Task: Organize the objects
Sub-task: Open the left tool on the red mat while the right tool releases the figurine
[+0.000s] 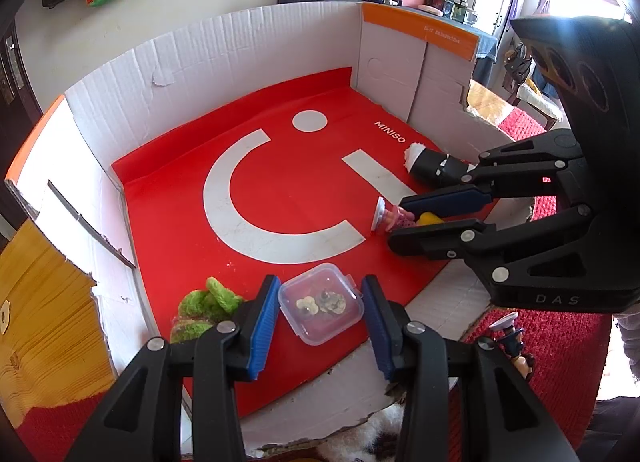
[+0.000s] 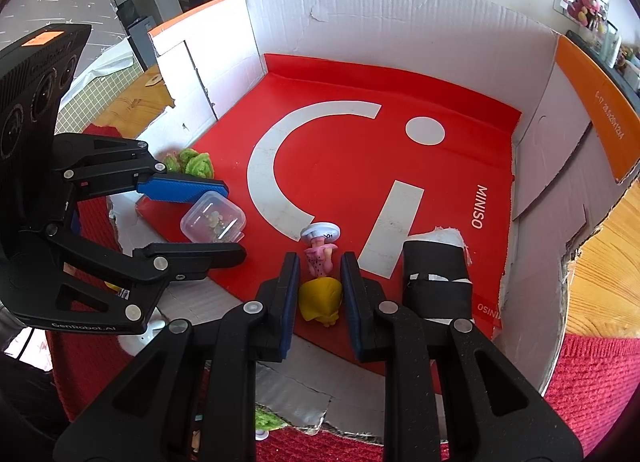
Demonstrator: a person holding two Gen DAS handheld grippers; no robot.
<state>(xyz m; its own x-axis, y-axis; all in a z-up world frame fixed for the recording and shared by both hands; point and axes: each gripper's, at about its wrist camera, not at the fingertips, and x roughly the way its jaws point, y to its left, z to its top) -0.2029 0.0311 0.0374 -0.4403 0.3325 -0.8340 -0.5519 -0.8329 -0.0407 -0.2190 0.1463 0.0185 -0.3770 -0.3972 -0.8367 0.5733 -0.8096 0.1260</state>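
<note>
A small clear plastic box (image 1: 320, 304) with small trinkets inside lies on the red mat (image 1: 180, 230) in the cardboard tray. My left gripper (image 1: 320, 326) is open, its blue pads on either side of the box, not touching it. A pink and yellow figurine (image 2: 321, 282) with a white base lies on the mat. My right gripper (image 2: 320, 298) is open around its yellow part with small gaps. In the left wrist view the figurine (image 1: 396, 218) sits between the right gripper's (image 1: 394, 222) fingers. The box (image 2: 212, 222) shows between the left gripper's (image 2: 236, 220) fingers.
A green fuzzy toy (image 1: 204, 310) lies left of the box. A black and white roll (image 2: 438, 278) lies right of the figurine. White cardboard walls (image 1: 248, 54) ring the mat. Another figurine (image 1: 514, 342) lies outside on the red cloth.
</note>
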